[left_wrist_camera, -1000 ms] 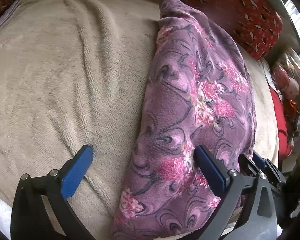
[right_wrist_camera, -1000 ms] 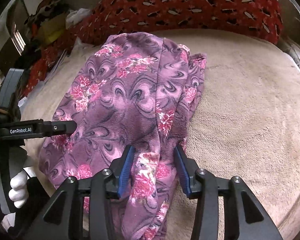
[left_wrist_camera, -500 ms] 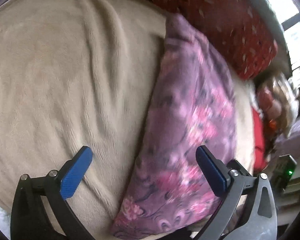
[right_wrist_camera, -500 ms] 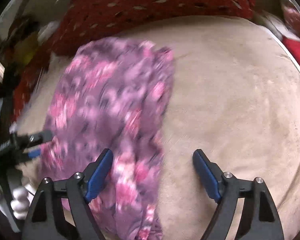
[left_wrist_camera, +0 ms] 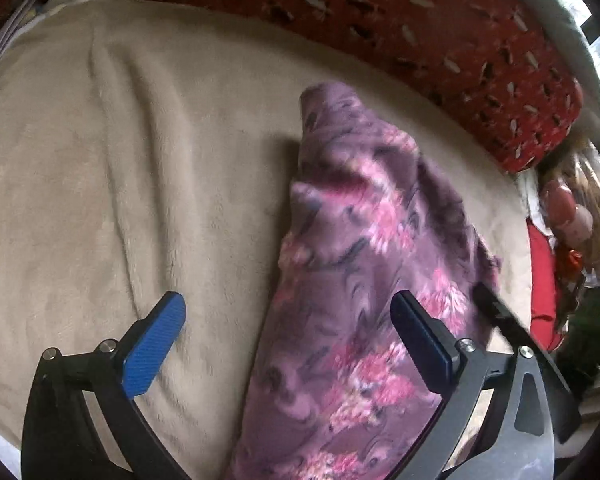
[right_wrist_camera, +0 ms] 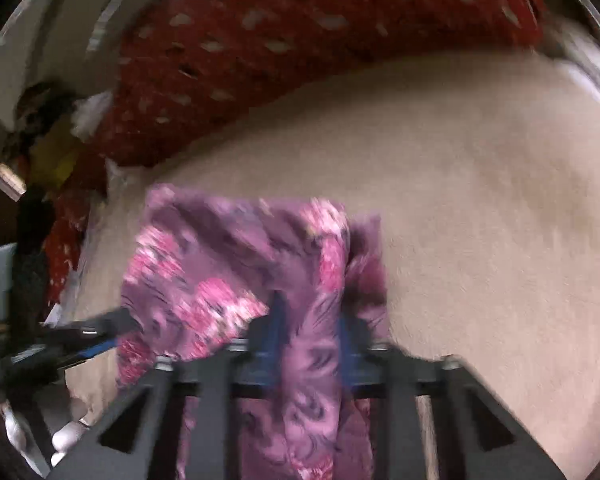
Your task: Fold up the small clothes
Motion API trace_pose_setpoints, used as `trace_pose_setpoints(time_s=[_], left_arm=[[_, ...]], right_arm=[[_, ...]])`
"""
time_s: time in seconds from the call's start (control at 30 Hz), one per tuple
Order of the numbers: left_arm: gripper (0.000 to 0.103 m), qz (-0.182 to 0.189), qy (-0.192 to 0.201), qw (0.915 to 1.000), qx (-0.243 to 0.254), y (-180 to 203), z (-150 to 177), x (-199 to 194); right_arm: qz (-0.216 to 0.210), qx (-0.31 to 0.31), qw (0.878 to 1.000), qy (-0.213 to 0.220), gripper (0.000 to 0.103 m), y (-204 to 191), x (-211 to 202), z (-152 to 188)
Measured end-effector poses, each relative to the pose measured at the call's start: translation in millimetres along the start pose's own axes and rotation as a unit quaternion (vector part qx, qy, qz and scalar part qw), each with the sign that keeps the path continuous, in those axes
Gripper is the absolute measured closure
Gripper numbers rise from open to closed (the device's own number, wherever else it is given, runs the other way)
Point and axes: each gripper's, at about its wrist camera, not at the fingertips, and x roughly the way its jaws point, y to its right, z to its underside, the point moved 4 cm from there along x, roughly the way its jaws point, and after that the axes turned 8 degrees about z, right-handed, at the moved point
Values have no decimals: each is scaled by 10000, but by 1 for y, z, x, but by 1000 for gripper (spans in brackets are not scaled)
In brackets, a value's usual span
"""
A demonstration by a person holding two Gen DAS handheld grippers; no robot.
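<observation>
Since half a second ago: right tongs (right_wrist_camera: pixel 310 326), then spread wide, now pinched on the garment (right_wrist_camera: pixel 236 280), lifting its near edge; view blurred, so the grip is probably firm. Left tongs (left_wrist_camera: pixel 288 344): spread wide, holding nothing, right finger over the cloth, left finger over the blanket (left_wrist_camera: pixel 120 200). Garment: purple floral fleece, bunched on the beige blanket, at 5 o'clock in the left view. Red cushion (left_wrist_camera: pixel 420 32): 12 to 2 o'clock, beyond the blanket.

Left gripper (left_wrist_camera: pixel 288 334) spread wide over the bed.
Purple floral garment (left_wrist_camera: pixel 364 292) lies bunched on the beige fleece blanket (left_wrist_camera: pixel 120 168), its right finger (left_wrist_camera: pixel 420 340) over the cloth.
</observation>
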Motion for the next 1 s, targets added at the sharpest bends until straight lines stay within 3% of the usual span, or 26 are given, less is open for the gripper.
trace_pose_setpoints(time_s=[0.1, 0.2, 0.23, 0.3, 0.43, 0.6, 0.7, 0.73, 0.83, 0.9, 1.0], left_arm=[[0, -255, 289, 9993, -13, -2, -11, 4], [0, -269, -184, 9994, -130, -5, -18, 40], [0, -292, -207, 9992, -156, -4, -20, 40], [0, -227, -25, 9997, -76, 3, -24, 23], [1, -27, 575, 9983, -79, 16, -35, -9], [1, -704, 275, 9970, 156, 28, -53, 33], [0, -1261, -184, 9918, 88, 12, -50, 71], [0, -1208, -215, 9924, -21, 8, -51, 77], [2, -996, -205, 9946, -203, 1, -54, 69], [12, -682, -188, 9973, -210, -1, -51, 51], [12, -409, 79, 9991, -40, -1, -32, 15]], right_arm=[[-196, 8, 9988, 448, 99, 11, -19, -10], [276, -80, 9992, -273, 98, 29, 19, 3], [254, -78, 9993, -249, 98, 30, 21, 3], [231, -16, 9996, -131, 92, 27, 7, -4], [39, -322, 9985, 448, 90, 12, -27, -20], [122, -541, 9974, 453, 90, -6, -15, -32], [566, -519, 9970, 117, 92, 2, 16, -28], [814, -514, 9951, -218, 95, 9, 34, -23], [705, -535, 9959, -186, 95, 14, 39, -27], [650, -606, 9957, -267, 93, 13, 29, -30], [443, -1158, 9923, 26, 88, 1, -5, -26]])
